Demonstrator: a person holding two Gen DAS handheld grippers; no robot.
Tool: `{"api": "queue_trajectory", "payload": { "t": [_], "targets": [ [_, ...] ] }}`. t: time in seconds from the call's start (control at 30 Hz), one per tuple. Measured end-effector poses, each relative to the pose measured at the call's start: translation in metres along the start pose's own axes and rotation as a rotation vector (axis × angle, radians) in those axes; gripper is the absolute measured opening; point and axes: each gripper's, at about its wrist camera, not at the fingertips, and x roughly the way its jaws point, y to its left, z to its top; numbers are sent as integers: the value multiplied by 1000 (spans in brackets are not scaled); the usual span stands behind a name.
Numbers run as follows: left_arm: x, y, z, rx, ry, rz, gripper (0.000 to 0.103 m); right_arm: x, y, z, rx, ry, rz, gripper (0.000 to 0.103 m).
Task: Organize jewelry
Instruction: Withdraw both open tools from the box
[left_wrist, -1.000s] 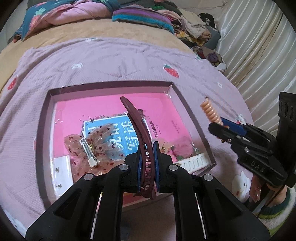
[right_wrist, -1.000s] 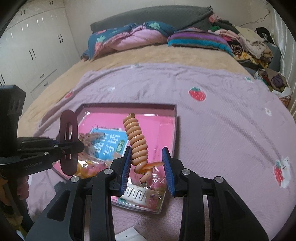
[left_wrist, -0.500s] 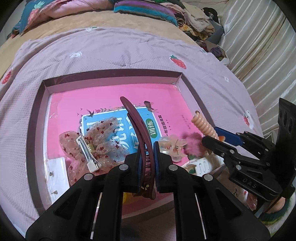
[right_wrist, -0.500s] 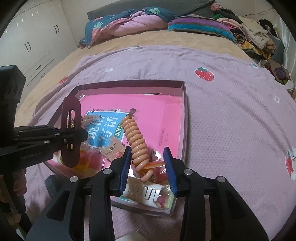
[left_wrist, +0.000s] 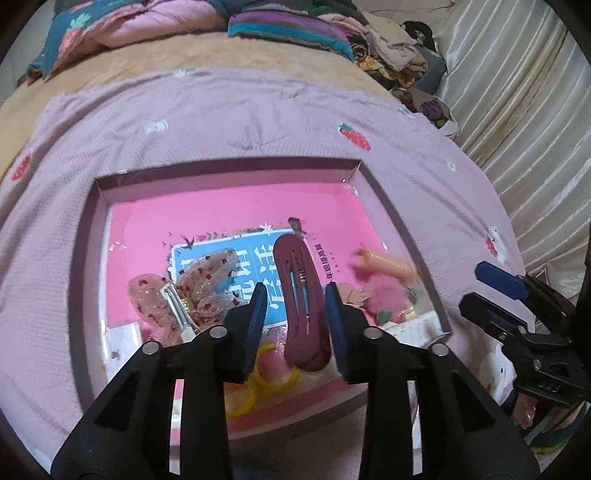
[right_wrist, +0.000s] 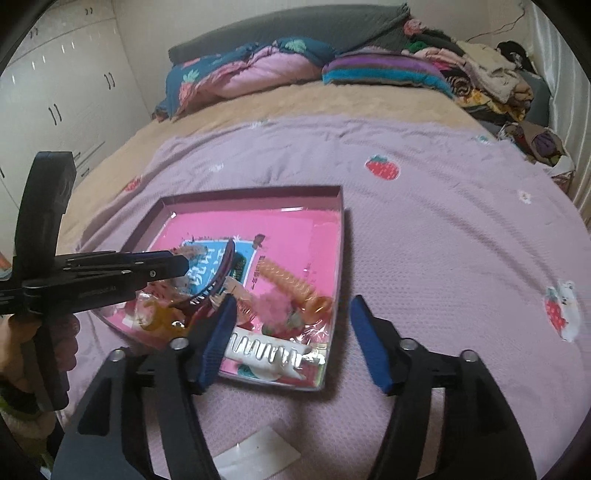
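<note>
A shallow pink-lined box (left_wrist: 229, 168) (right_wrist: 341, 229) lies on the lilac bedspread. My left gripper (left_wrist: 295, 310) is open over its near part; the dark red curved hair clip (left_wrist: 301, 295) (right_wrist: 218, 275) lies in the box between the spread fingers. My right gripper (right_wrist: 291, 332) is open and empty at the box's near right corner. The orange spiral hair tie (right_wrist: 291, 282) (left_wrist: 388, 264) lies in the box beside a pink fluffy piece (right_wrist: 275, 308). A sheer bow clip (left_wrist: 188, 291), a white comb clip (right_wrist: 269, 354) and yellow rings (left_wrist: 258, 384) also lie inside.
The lilac strawberry-print bedspread (right_wrist: 443, 240) surrounds the box. Pillows and folded quilts (right_wrist: 266, 70) lie at the head of the bed, a clothes pile (right_wrist: 491, 85) at the far right. A white paper scrap (right_wrist: 258, 454) lies near me. Curtains (left_wrist: 524, 110) hang right.
Both grippers opened. The dark red clip dropped from my left gripper into the box. The orange spiral tie dropped from my right gripper into the box, and the right gripper drew back.
</note>
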Motion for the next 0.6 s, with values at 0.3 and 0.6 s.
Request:
{"api": "queue_trajectory", "payload": {
  "t": [0.3,0.6],
  "targets": [
    [-51,-17,-3,19,-101,11,77,-55,2,-8,18,-104,-22,89],
    [-95,-25,-16,12,-170,23,93,-99,7,-24,34,-173,-30,93]
  ]
}}
